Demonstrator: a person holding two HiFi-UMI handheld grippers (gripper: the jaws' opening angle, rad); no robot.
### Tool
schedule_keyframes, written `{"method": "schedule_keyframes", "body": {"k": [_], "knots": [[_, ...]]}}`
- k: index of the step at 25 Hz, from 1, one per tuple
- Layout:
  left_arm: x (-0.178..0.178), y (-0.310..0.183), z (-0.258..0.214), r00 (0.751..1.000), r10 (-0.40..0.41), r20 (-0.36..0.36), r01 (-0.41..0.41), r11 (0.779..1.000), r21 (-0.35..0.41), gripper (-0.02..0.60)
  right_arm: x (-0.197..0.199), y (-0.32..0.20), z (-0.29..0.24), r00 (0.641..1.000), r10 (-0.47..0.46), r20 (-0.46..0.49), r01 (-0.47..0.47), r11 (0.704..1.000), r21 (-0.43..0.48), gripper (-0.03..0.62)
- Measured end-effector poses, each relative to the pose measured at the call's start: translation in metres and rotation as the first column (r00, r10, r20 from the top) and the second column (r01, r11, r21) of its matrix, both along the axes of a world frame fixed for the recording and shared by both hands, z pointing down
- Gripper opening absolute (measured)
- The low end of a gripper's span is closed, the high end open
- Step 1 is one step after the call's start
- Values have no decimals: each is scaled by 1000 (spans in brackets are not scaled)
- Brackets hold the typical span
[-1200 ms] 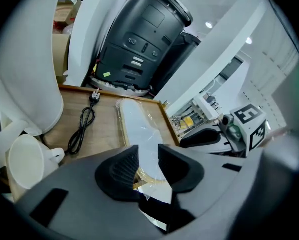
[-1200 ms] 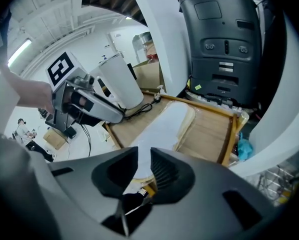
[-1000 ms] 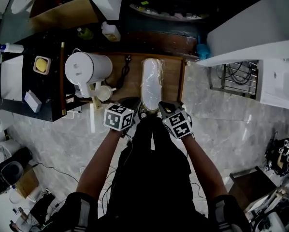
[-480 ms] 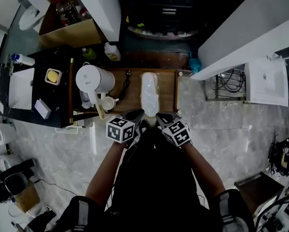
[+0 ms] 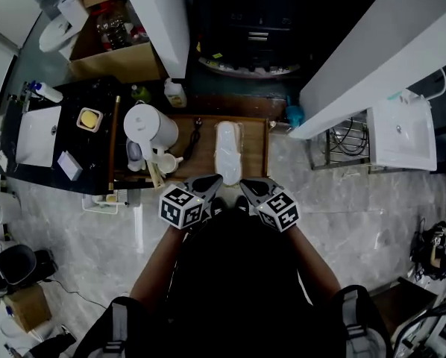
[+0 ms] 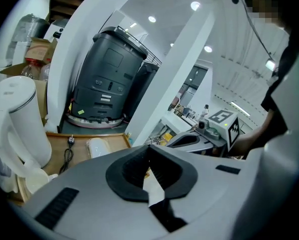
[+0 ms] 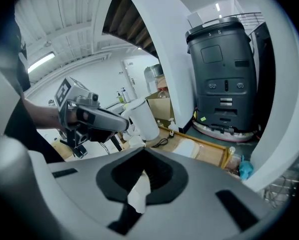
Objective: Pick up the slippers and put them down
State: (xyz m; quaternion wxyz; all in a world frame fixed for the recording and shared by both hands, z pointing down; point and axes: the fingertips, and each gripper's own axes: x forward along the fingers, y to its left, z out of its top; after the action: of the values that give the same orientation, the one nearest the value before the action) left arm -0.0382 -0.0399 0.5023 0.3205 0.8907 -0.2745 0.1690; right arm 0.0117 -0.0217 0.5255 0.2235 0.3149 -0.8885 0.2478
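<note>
Slippers (image 5: 227, 149) laid pointing up the frame
Left gripper (image 5: 214, 179) and right gripper (image 5: 245, 184) are shut, empty, equally near below.

Here's the tray (image 5: 256, 144) with the slipper (image 5: 227, 148) lying lengthwise down its middle and the cord (image 5: 191, 134) on it just to the left. The kettle (image 5: 150, 124) stands just left of the tray, with a cup (image 5: 163, 162) by the tray's near left corner. Behind the tray sits the big machine (image 5: 253, 47), a bottle (image 5: 175, 92) stands off its far left corner, and the wire rack (image 5: 350, 144) is to its right.
</note>
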Motion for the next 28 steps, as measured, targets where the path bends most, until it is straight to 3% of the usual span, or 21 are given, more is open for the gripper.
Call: {"method": "schedule_keyframes", "body": {"k": [6,28], "knots": [[2,11,-9,998,35,-45,-34,999,34,11,-7,-1,-19,999,-30,45,28,999,46,6],[0,11,-5,989,138,-45,-136,990,43,11,-27,-11,-21,999,-2,44,-2,996,90,6]]}}
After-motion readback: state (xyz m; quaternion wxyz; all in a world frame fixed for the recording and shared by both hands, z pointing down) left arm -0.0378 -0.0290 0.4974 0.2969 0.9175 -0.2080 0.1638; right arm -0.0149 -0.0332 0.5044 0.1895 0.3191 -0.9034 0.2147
